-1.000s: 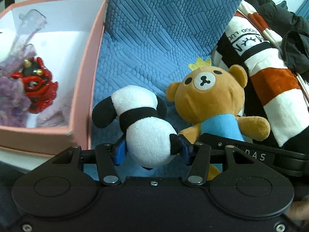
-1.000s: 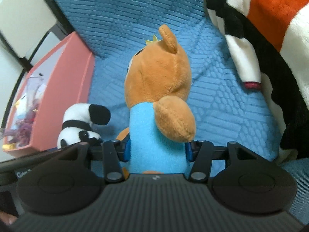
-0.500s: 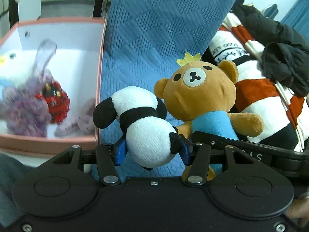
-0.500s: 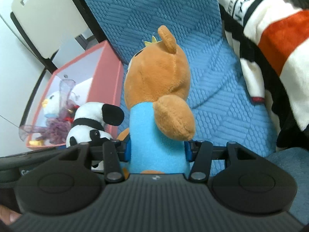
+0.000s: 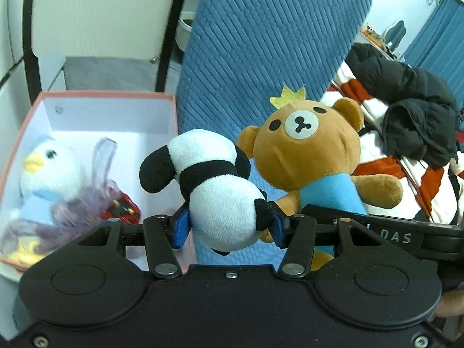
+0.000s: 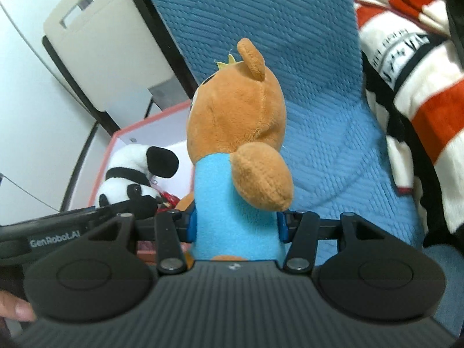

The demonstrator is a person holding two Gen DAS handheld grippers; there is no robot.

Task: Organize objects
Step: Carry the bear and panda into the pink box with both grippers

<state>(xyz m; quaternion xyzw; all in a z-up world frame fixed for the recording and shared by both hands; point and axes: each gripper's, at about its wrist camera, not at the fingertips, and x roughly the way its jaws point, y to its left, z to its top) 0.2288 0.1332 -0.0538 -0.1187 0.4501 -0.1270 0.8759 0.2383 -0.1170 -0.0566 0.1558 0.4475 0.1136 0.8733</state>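
Note:
My left gripper [image 5: 229,227] is shut on a black-and-white panda plush [image 5: 211,185], its blue pads pressing the panda's round body. The panda hangs in the air just right of a pink box [image 5: 177,121]. My right gripper [image 6: 236,226] is shut on a brown bear plush [image 6: 237,133] in a light blue shirt, held upright by its body. In the left wrist view the bear [image 5: 310,150] faces me with a yellow crown on its head. In the right wrist view the panda [image 6: 133,174] shows to the left in front of the box [image 6: 116,142].
The pink box holds a white-and-blue bird plush [image 5: 49,171], a purple fluffy toy [image 5: 72,211] and a red toy [image 5: 121,206]. A blue quilted cushion [image 5: 261,43] lies below. A striped red, white and black blanket [image 6: 420,87] and a black jacket [image 5: 406,110] lie at the right.
Both grippers have risen with their plush toys off the blue cushion. The pink box now sits lower in view, and more of its inside shows, including the bird plush.

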